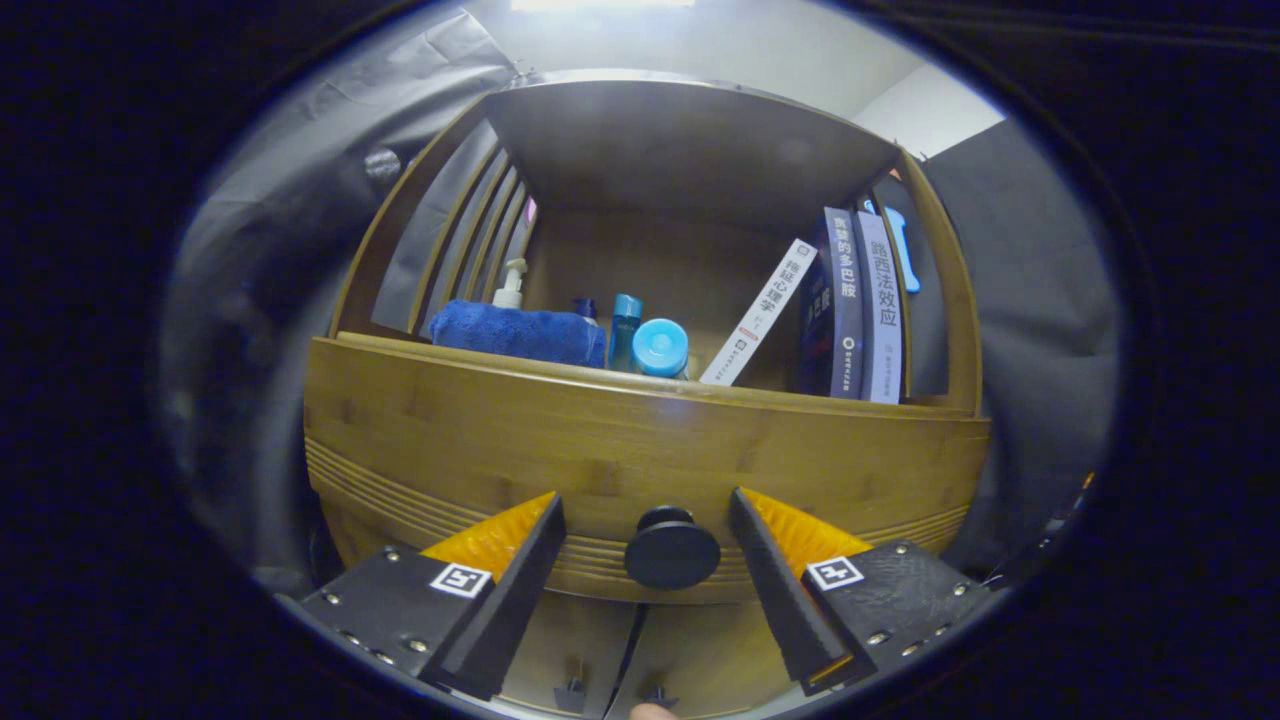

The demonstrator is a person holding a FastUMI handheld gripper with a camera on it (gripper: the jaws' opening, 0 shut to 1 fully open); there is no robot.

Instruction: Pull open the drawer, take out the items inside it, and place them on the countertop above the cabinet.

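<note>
I hold my gripper with jaws wide apart, gripping nothing, either side of the round knob on the stiff wooden drawer, the best place to grip.

You get dim, uneven light: one bright overexposed strip overhead washes the pale wall behind the cabinet. The shelf recess sits in soft shadow. Strong fisheye bending bows the drawer front and uprights. The gripper hangs spread either side of the knob, fingers slightly soft; the books stay sharp.
</note>
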